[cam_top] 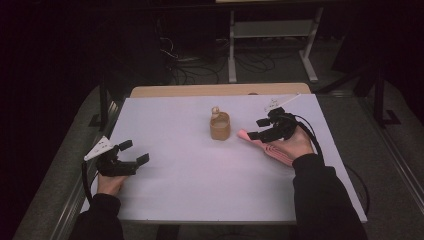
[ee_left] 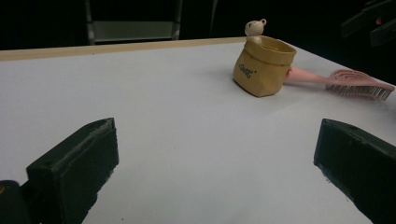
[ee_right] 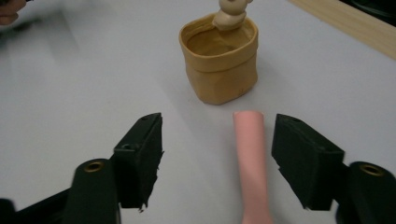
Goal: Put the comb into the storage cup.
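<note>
A small tan fabric pouch (cam_top: 220, 126) with a little bear figure (cam_top: 215, 111) on its rim stands upright at the middle of the white table (cam_top: 200, 175). To its right lies a pink hairbrush (cam_top: 265, 147), handle tip toward the pouch. My right gripper (cam_top: 256, 128) is open, its jaws on either side of the brush handle (ee_right: 251, 154), not touching it. Near the table's left edge, my left gripper (cam_top: 134, 152) is open and holds nothing. Its own view shows the pouch (ee_left: 263, 66) with the brush (ee_left: 345, 83) behind it.
A wooden strip (cam_top: 220, 90) runs along the table's far edge. Beyond it, cables and a metal stand (cam_top: 272, 45) sit on the dark floor.
</note>
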The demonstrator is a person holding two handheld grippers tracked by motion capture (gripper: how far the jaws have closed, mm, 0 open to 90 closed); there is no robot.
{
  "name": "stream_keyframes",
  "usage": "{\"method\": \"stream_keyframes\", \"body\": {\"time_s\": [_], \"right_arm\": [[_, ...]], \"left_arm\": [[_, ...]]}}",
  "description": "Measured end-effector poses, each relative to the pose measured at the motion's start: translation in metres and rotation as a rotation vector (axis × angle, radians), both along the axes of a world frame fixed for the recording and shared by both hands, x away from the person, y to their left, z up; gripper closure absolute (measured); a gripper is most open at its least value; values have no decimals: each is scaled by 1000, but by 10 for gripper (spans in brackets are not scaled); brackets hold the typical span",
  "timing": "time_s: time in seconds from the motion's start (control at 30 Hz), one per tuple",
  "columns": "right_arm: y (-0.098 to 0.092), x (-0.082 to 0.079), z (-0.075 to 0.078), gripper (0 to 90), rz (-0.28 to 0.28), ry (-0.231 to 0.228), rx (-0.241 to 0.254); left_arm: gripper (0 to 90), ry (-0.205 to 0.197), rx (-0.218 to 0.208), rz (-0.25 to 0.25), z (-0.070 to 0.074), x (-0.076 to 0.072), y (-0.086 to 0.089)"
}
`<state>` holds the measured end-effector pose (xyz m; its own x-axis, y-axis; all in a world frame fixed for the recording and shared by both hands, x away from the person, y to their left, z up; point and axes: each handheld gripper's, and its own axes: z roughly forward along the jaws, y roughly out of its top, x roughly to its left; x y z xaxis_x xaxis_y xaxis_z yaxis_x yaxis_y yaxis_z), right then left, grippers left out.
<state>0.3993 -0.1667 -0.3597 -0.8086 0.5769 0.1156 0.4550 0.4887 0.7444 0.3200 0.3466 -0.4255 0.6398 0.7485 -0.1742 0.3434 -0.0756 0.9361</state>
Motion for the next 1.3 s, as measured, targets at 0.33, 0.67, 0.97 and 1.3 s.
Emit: {"method": "stream_keyframes", "body": {"time_s": [0.33, 0.67, 0.97, 1.3], "right_arm": [[9, 5, -9, 582, 53, 46, -14], [21, 10, -20, 816, 41, 82, -70], [34, 12, -31, 889, 37, 104, -152], [40, 16, -39, 889, 44, 130, -193]], "left_arm": [[0, 2, 1, -3, 0, 1, 0], [0, 3, -1, -6, -1, 1, 0], [0, 4, 0, -10, -1, 1, 0], [0, 5, 2, -17, -1, 2, 0]]}}
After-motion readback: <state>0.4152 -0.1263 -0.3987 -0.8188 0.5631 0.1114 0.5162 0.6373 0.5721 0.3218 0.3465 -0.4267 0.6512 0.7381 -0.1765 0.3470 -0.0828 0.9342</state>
